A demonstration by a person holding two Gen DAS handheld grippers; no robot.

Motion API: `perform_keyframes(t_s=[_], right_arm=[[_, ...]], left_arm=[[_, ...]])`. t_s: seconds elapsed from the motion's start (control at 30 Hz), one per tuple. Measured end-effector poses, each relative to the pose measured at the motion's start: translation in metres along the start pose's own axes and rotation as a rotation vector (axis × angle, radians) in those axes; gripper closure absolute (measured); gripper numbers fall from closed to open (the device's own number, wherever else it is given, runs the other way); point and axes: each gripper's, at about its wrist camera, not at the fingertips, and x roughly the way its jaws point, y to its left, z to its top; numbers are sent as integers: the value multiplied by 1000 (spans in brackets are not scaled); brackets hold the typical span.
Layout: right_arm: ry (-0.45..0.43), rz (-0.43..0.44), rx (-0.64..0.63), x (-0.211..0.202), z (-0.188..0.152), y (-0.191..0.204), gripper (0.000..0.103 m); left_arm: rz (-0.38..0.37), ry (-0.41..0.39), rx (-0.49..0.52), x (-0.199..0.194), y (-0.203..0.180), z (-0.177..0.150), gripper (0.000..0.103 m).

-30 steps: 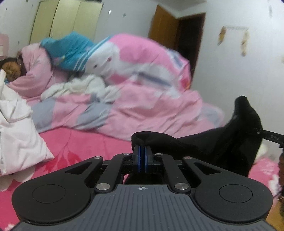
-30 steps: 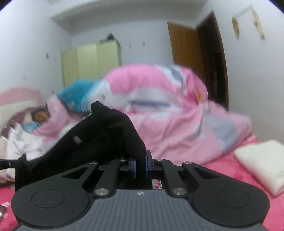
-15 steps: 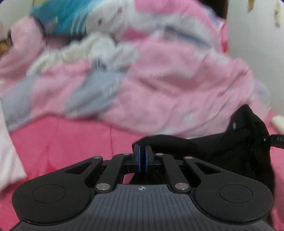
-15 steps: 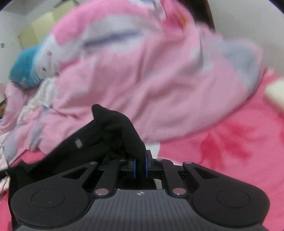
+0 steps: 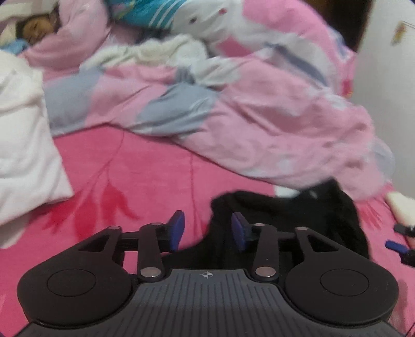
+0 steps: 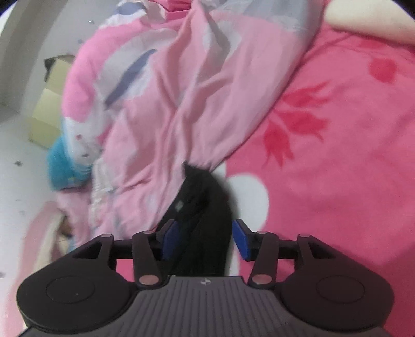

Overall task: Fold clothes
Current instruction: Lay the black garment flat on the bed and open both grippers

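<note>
A black garment (image 5: 298, 215) lies bunched on the pink bedsheet (image 5: 145, 181), stretched between my two grippers. My left gripper (image 5: 207, 229) has its jaws opening; the garment's edge lies between the blue pads, close to the right pad (image 5: 240, 229), and neither pad presses on it. In the right wrist view the same black garment (image 6: 202, 212) runs up between the spread pads of my right gripper (image 6: 205, 239), whose jaws are opening too. Its far tip reaches the pink quilt's edge. The right gripper's blue fingertips (image 5: 396, 245) show at the left view's right edge.
A big pink, grey and white quilt (image 5: 259, 103) is heaped across the far side of the bed. A person (image 5: 36, 23) lies at the far left under it. A white folded cloth (image 5: 23, 145) sits at the left, another pale one (image 6: 373, 23) at far right.
Both grippers went from shut on the black garment to open, letting it go. Both came down toward the bedsheet, and the garment now rests on the bed. The right view has rolled.
</note>
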Motion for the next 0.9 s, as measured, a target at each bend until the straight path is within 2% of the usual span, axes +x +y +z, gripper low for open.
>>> perform_keyframes(t_s=[0.1, 0.17, 0.27, 0.33, 0.4, 0.47, 0.57, 0.63, 0.73, 0.77, 0.83, 0.87, 0.9], right_arm=[[78, -6, -20, -28, -16, 13, 43], [130, -13, -35, -47, -27, 22, 43], [225, 121, 25, -71, -55, 26, 43], [280, 204, 69, -78, -77, 28, 43], [284, 185, 73, -74, -97, 28, 43], [267, 123, 76, -62, -106, 24, 43], [226, 31, 110, -37, -109, 11, 47], [196, 46, 158, -17, -104, 1, 51], [162, 39, 172, 7, -101, -4, 56], [151, 30, 169, 16, -100, -4, 60], [161, 21, 165, 33, -104, -4, 77], [165, 13, 154, 38, -106, -5, 93], [167, 4, 141, 41, -109, -5, 99]], left_arm=[[-37, -9, 38, -43, -6, -23, 49], [-73, -2, 64, -65, -9, -42, 47], [-159, 38, 116, -85, -14, -69, 40], [-188, 44, 150, -96, -18, -88, 36], [-200, 46, 171, -101, -23, -104, 33], [-206, 63, 183, -101, -26, -119, 34], [-143, 74, 226, -101, -31, -130, 34], [-98, 45, 258, -107, -32, -133, 34], [-102, 29, 287, -109, -31, -134, 34], [-95, 27, 311, -106, -33, -135, 34], [-63, 28, 372, -96, -39, -141, 35], [-42, 37, 404, -90, -43, -144, 37], [-28, 46, 432, -85, -46, -148, 40]])
